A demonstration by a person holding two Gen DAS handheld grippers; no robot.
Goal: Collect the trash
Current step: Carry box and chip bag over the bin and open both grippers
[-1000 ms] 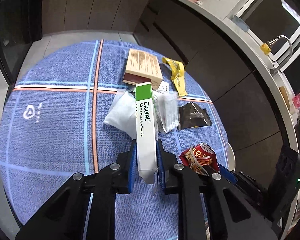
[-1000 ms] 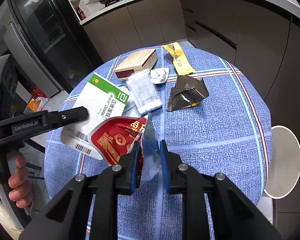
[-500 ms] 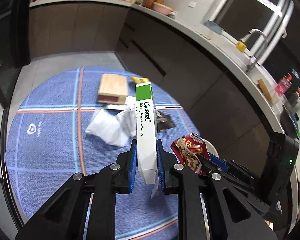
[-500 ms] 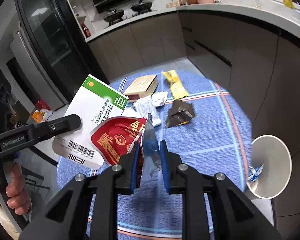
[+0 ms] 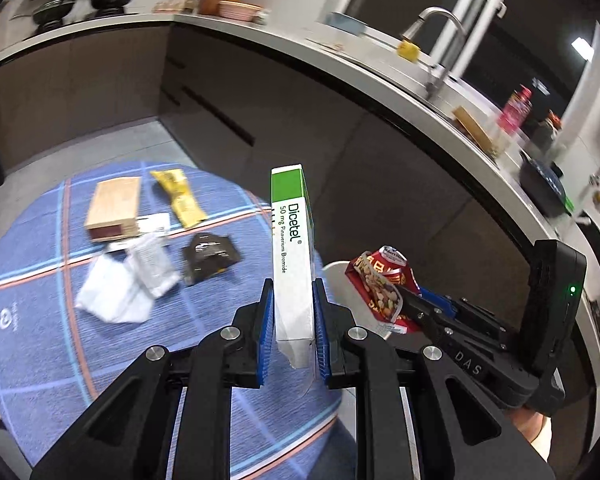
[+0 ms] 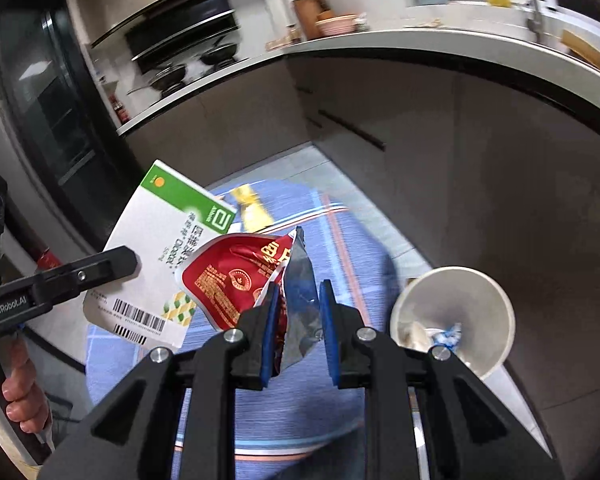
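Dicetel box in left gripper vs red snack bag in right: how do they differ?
The Dicetel box is a rigid white-and-green carton; the red snack bag is a crumpled pouch, torn open, with a silver lining. The box stands straight up between the left gripper fingers; the bag flops leftward out of the right gripper. Both are clamped and held in the air.

A home kitchen, seemingly: curved countertop, sink faucet, pans on stove.
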